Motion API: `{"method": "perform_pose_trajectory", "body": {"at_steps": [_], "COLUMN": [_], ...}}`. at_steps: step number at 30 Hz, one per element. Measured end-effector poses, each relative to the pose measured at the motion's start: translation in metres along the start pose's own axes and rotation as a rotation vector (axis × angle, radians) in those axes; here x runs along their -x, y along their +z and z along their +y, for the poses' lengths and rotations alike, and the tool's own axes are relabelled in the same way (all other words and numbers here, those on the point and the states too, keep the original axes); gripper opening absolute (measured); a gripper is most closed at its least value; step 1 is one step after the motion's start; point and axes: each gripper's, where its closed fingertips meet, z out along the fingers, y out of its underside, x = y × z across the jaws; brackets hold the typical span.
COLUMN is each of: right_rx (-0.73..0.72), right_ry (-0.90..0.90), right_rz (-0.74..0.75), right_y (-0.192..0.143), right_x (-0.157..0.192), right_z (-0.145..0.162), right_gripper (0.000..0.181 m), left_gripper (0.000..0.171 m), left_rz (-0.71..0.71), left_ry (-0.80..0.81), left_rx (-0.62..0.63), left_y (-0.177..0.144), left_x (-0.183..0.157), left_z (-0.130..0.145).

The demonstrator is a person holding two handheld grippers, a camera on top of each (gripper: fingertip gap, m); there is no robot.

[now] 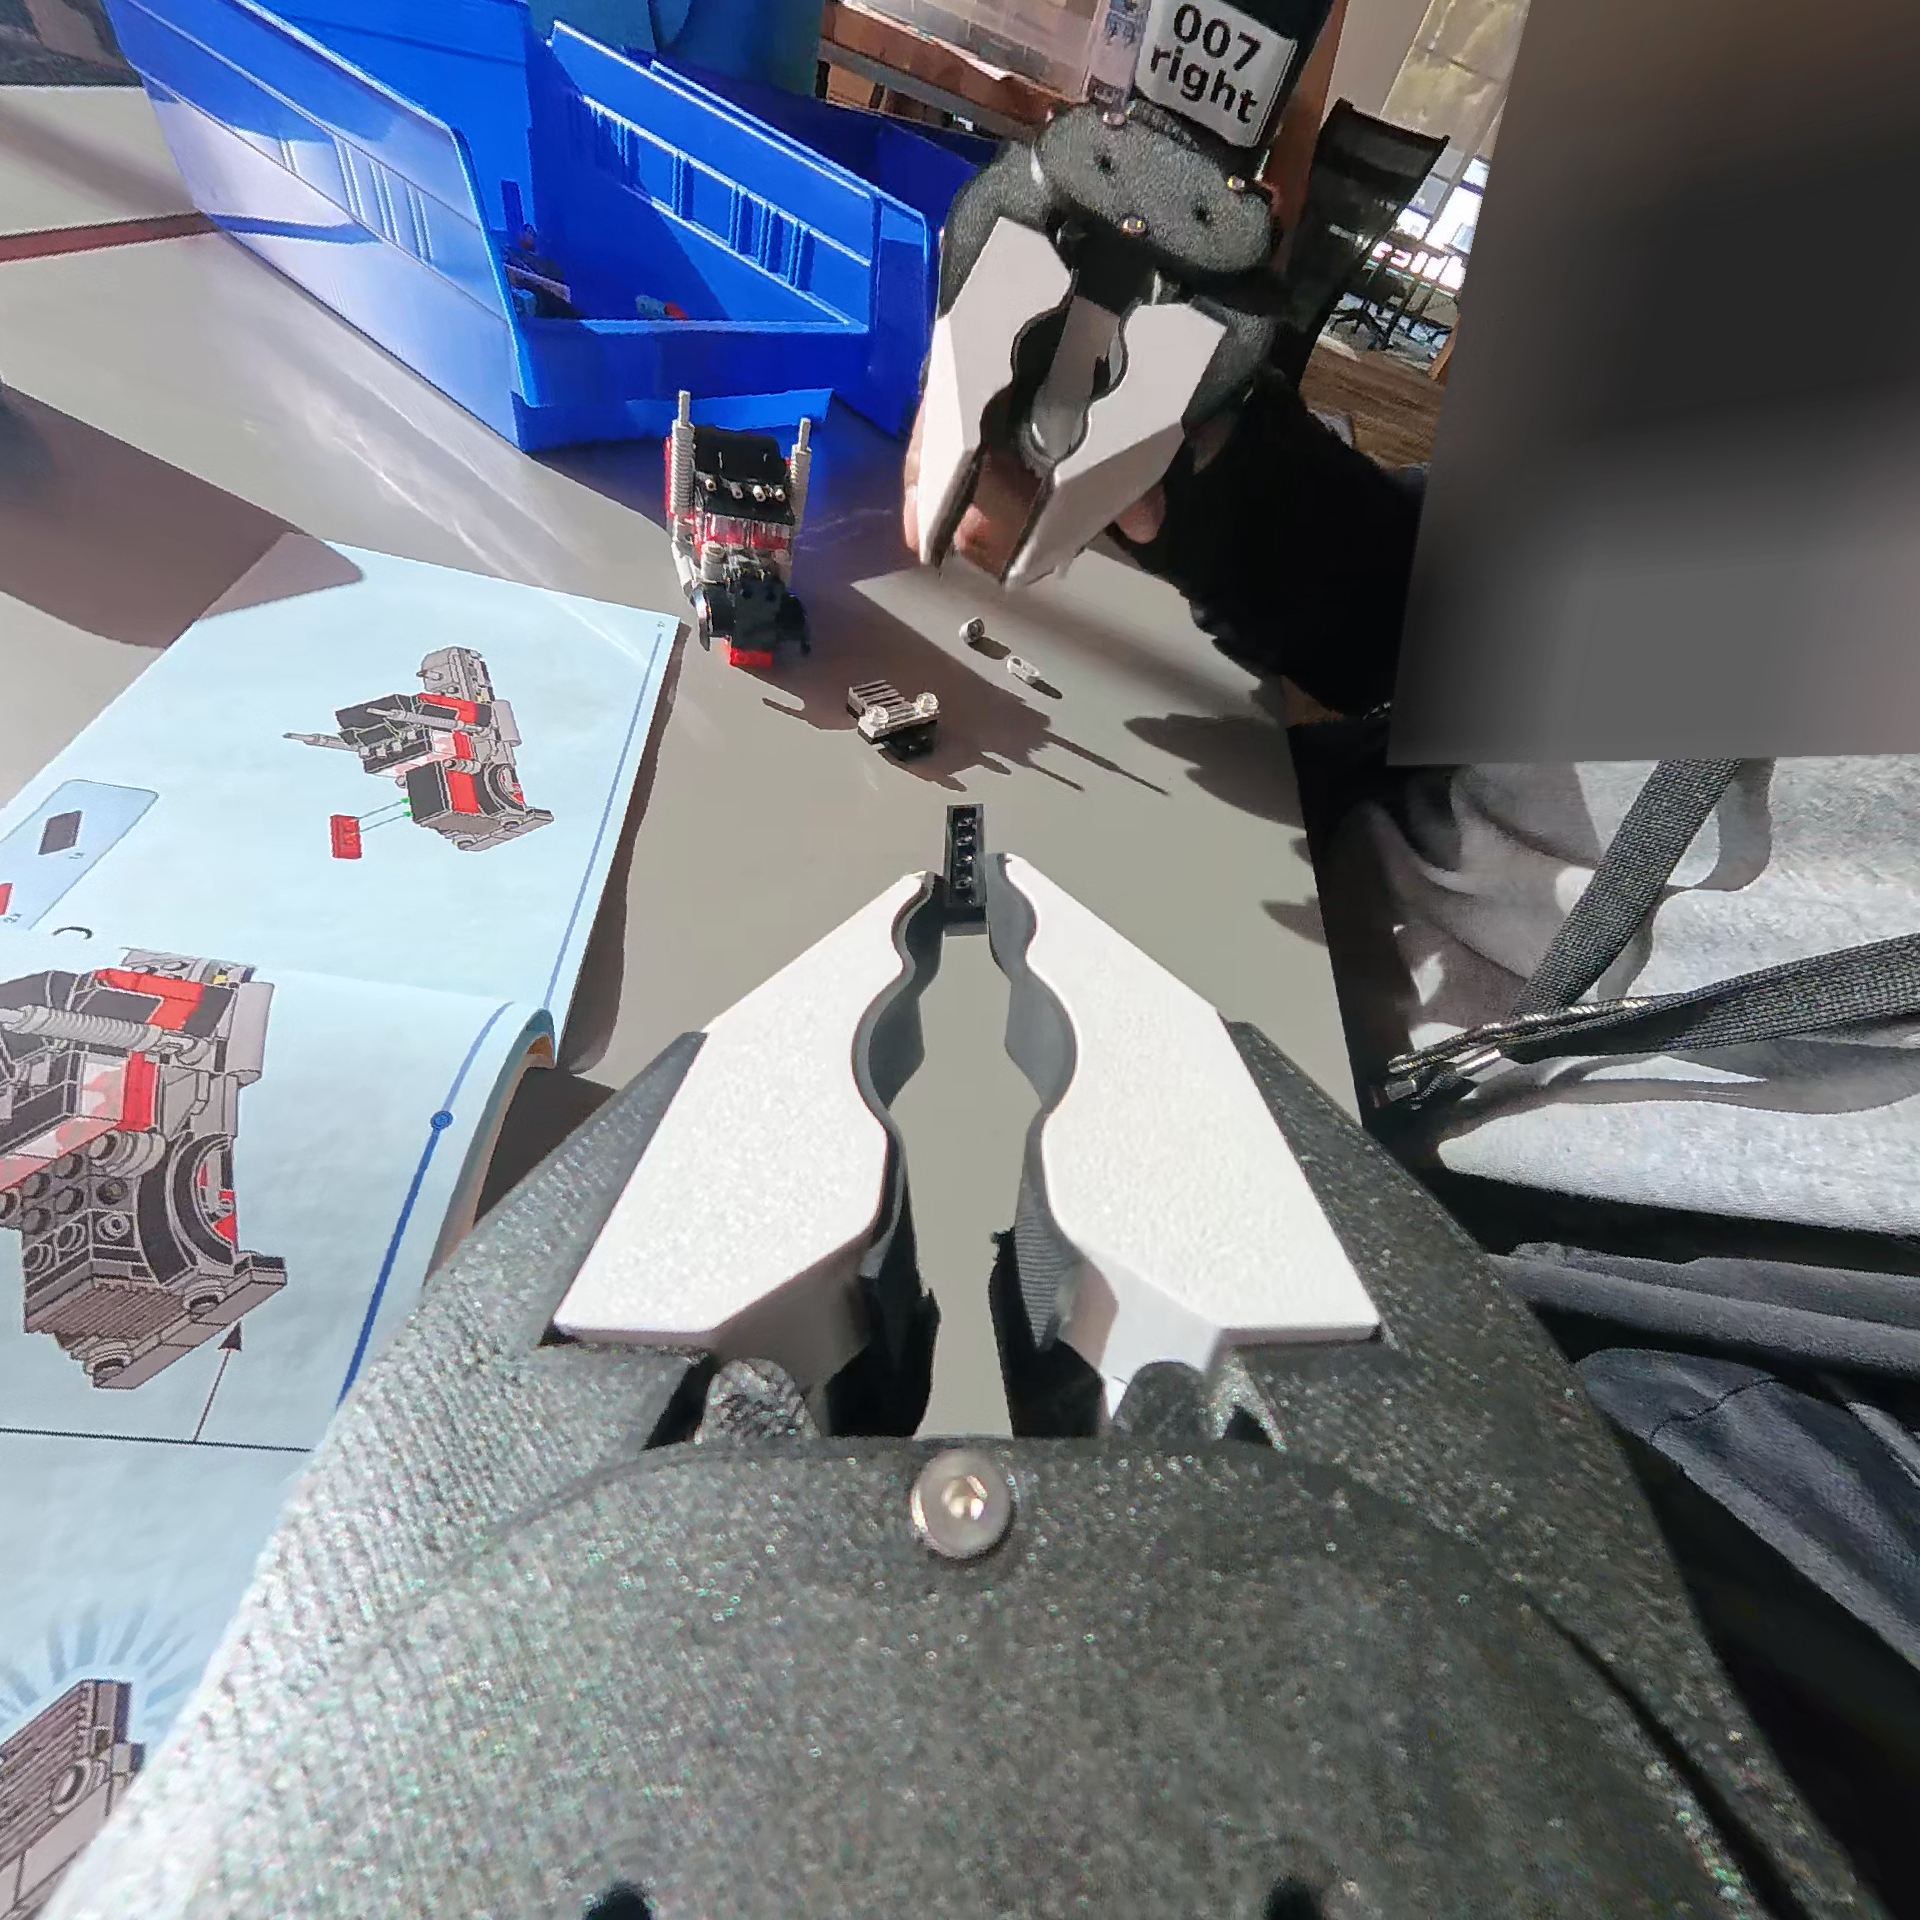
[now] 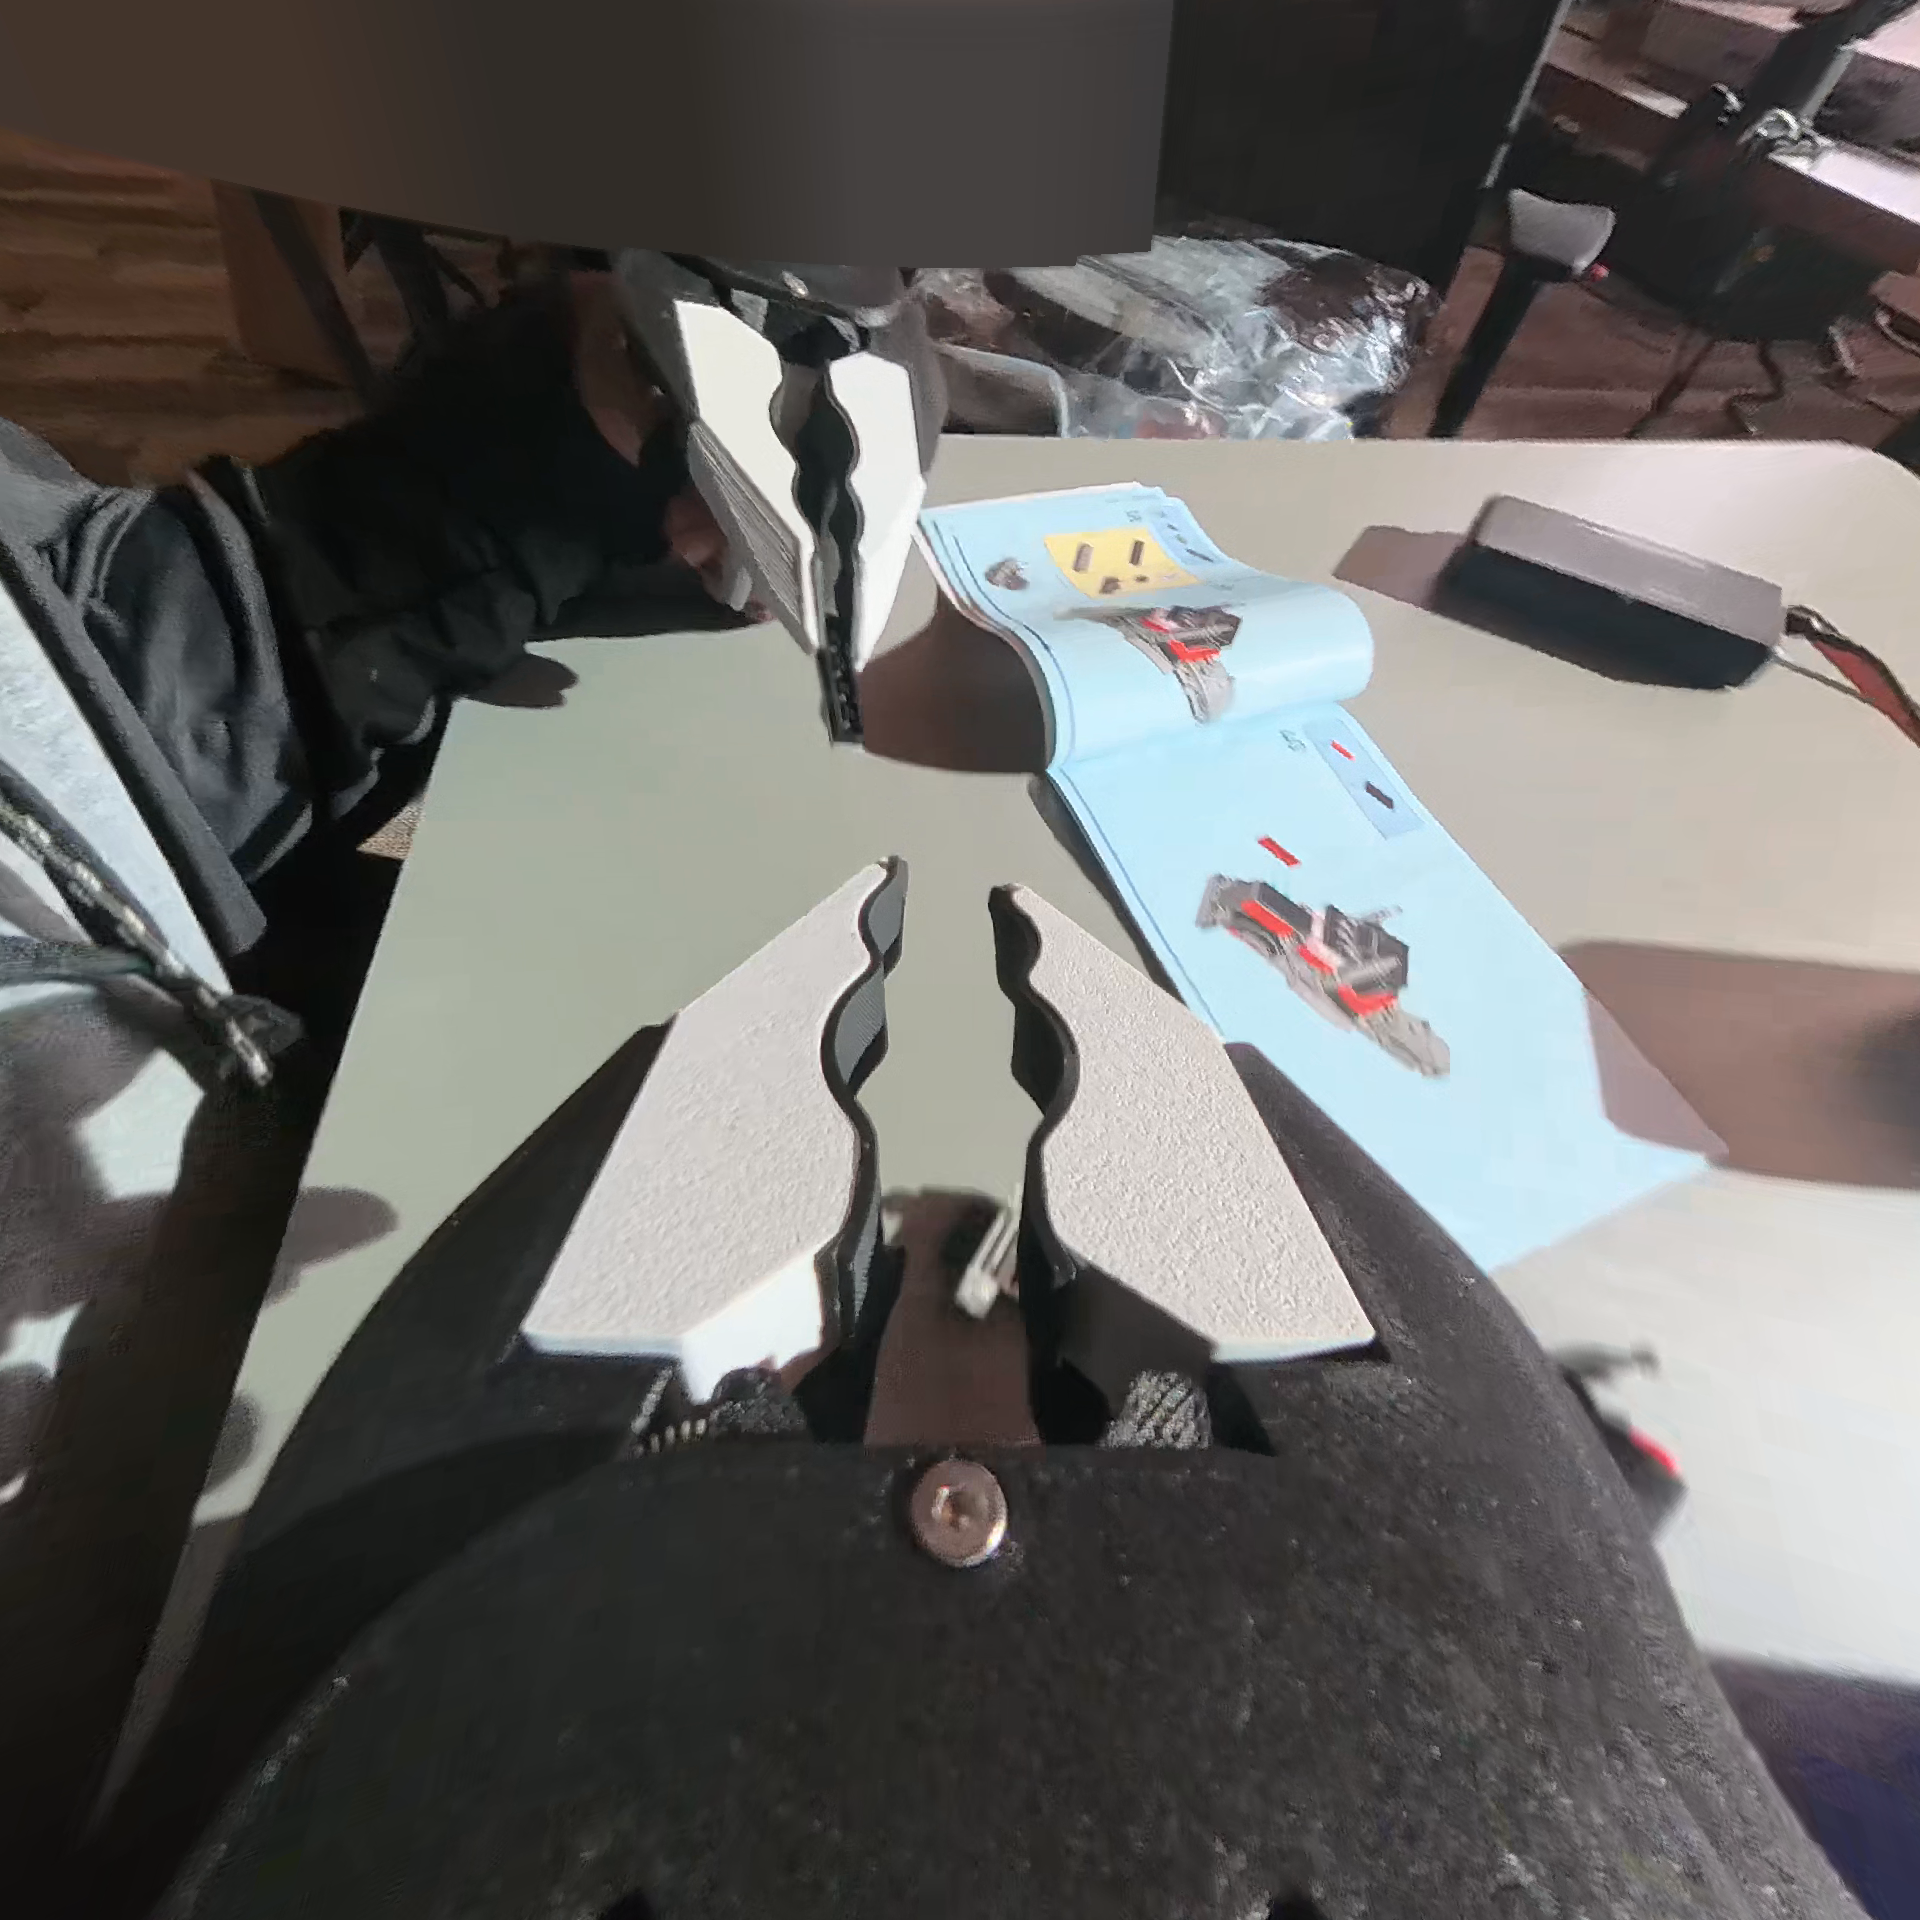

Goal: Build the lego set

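The left claw (image 1: pixel 964 883) pinches a thin black studded plate (image 1: pixel 964 857) at its tips, the plate sticking out forward above the grey surface (image 1: pixel 790 862), not far from its near edge. The right claw (image 2: pixel 943 894) stands narrowly parted and holds nothing; it hangs above two tiny pale pieces (image 1: pixel 1003 646).

Toward the far side of the surface, the part-built truck (image 1: pixel 736 535) in black, red and grey, with two ribbed grey stacks upright at its back, stands just before the blue bins (image 1: pixel 499 208). A small black and grey grille piece (image 1: pixel 896 715) lies between the truck and the held plate, apart from both. An open light-blue instruction booklet (image 1: pixel 312 883) covers the surface's left side. Bare grey surface lies between the two claws.
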Motion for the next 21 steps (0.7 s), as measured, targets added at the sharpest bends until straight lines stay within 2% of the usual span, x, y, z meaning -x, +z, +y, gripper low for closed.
{"method": "perform_pose_trajectory", "body": {"at_steps": [6, 13, 16, 21], "right_rx": [0.062, 0.31, 0.344, 0.409], "right_ry": [0.084, 0.129, 0.146, 0.102], "right_rz": [0.102, 0.117, 0.125, 0.139], "right_y": [-0.051, -0.088, -0.095, -0.09], "right_x": [0.0, 0.017, 0.016, 0.012], "right_z": [0.034, 0.1, 0.114, 0.131], "right_gripper": [0.019, 0.021, 0.021, 0.024], "left_gripper": [0.009, 0.009, 0.009, 0.009], "left_rz": [0.029, 0.124, 0.124, 0.118], "left_ry": [0.04, 0.063, 0.042, 0.003], "left_rx": [0.02, 0.091, 0.12, 0.173], "left_y": [0.02, 0.059, 0.064, 0.067], "left_x": [-0.006, -0.018, -0.016, -0.013], "left_z": [-0.012, -0.014, -0.009, 0.004]}}
